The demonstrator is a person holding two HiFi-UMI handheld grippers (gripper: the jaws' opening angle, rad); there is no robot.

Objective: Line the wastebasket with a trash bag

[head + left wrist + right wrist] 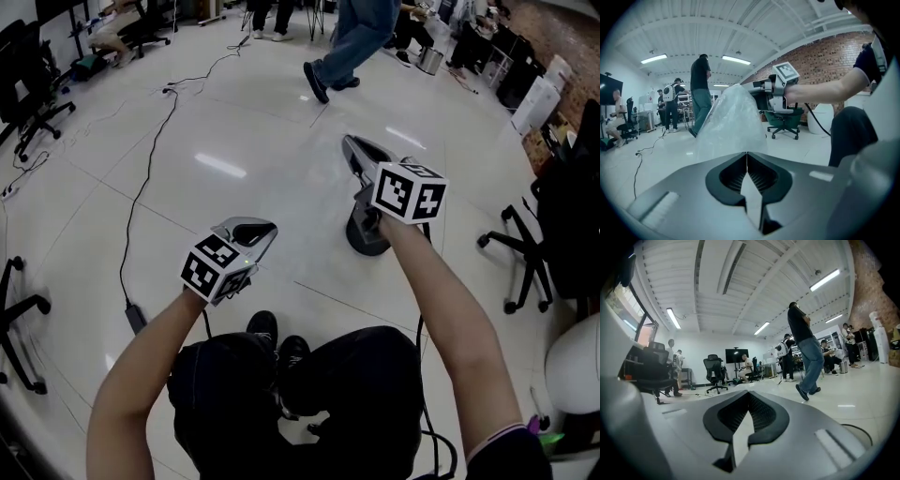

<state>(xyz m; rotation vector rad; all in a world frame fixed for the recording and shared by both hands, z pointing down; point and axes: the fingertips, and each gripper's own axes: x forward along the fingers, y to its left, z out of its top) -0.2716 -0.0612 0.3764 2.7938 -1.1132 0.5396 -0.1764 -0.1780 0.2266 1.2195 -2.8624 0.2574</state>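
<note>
A clear trash bag [731, 122] rises in a broad peak just beyond the tips of my left gripper [746, 153], whose jaws are shut at its lower edge. The bag's top runs up to the tips of my right gripper [757, 86], which is held higher. In the right gripper view, the right gripper [749, 392] is shut and none of the bag shows past it. In the head view, the left gripper [267, 225] and right gripper [349, 141] are both raised over the floor, where I cannot make out the bag. The dark round wastebasket [366, 239] stands on the floor below the right hand, partly hidden.
A black cable [150, 169] runs across the white tiled floor at the left. Office chairs stand at the right [520, 253] and the left edge [19, 319]. A person [352, 47] walks past beyond the wastebasket. A white bin [574, 366] sits at the right.
</note>
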